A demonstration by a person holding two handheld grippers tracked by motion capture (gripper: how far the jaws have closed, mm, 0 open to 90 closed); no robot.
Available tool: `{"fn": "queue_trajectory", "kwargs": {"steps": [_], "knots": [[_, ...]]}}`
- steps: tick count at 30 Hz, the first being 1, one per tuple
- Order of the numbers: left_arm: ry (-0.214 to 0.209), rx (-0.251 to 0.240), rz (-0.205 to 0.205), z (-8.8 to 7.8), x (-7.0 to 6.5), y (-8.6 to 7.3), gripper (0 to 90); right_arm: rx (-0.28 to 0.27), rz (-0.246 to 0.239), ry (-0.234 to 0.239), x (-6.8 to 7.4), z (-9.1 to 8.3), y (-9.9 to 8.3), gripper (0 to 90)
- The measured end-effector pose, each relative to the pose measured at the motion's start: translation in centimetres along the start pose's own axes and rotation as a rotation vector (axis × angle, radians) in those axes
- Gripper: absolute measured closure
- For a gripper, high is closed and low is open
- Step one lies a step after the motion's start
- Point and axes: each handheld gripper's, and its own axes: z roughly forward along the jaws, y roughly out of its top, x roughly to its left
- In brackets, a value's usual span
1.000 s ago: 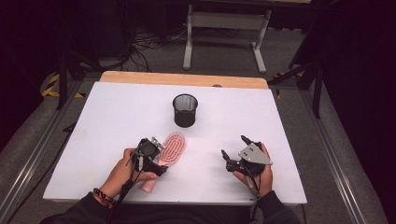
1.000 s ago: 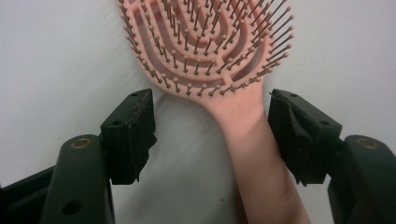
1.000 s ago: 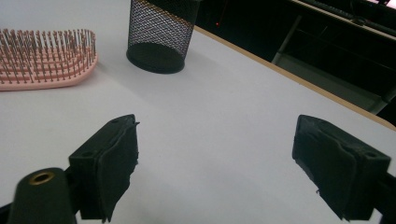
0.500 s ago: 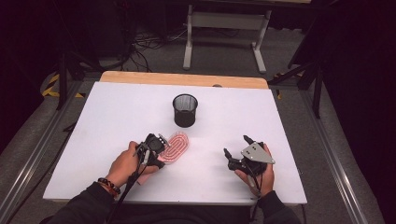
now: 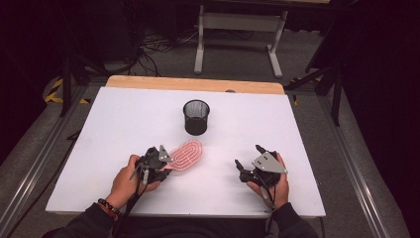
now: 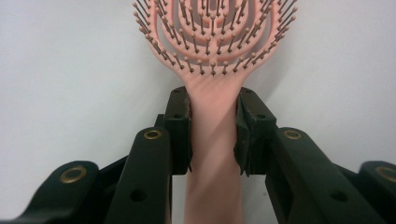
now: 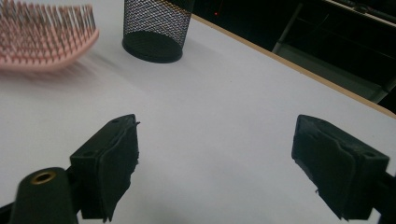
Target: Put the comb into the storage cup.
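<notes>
A white table [image 5: 124, 124] carries an upright black mesh cup [image 5: 196, 117] near its middle.

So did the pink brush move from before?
Yes. The pink brush, held by the left tool, has swung its head up toward the black mesh cup, and is now lifted off the table.

The hairbrush [image 6: 212, 51] head is cut off at the top edge. Its handle end is hidden behind the left tool [image 6: 213, 135]. The mesh cup [image 7: 156, 28] loses its rim at the frame edge.
</notes>
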Motion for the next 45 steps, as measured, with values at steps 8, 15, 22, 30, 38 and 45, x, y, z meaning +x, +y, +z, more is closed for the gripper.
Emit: {"fn": "queue_trajectory", "kwargs": {"steps": [8,15,22,30,38,45], "knots": [[0.111,-0.181,-0.034,-1.3,1.1,-1.8,69.7,-0.01,-0.012,0.016,0.4,0.1,0.1,15.6],[0.225,-0.314,0.0,-3.2,1.6,-1.6,69.7,-0.014,-0.017,0.025,0.6,0.2,0.2,15.5],[0.229,-0.439,-0.029,-4.1,3.0,-1.0,69.7,-0.051,-0.035,0.006,0.6,-0.1,0.9,15.6],[0.237,-0.524,-0.004,-3.3,2.8,0.2,69.6,-0.133,0.007,0.053,0.3,0.3,3.5,12.8],[0.22,-0.57,0.022,-2.1,1.9,1.7,69.7,-0.233,0.052,0.134,0.9,0.6,6.8,10.0],[0.198,-0.596,0.038,-1.1,1.1,2.6,69.7,-0.3,0.109,0.232,2.3,1.5,9.6,9.5]]}}
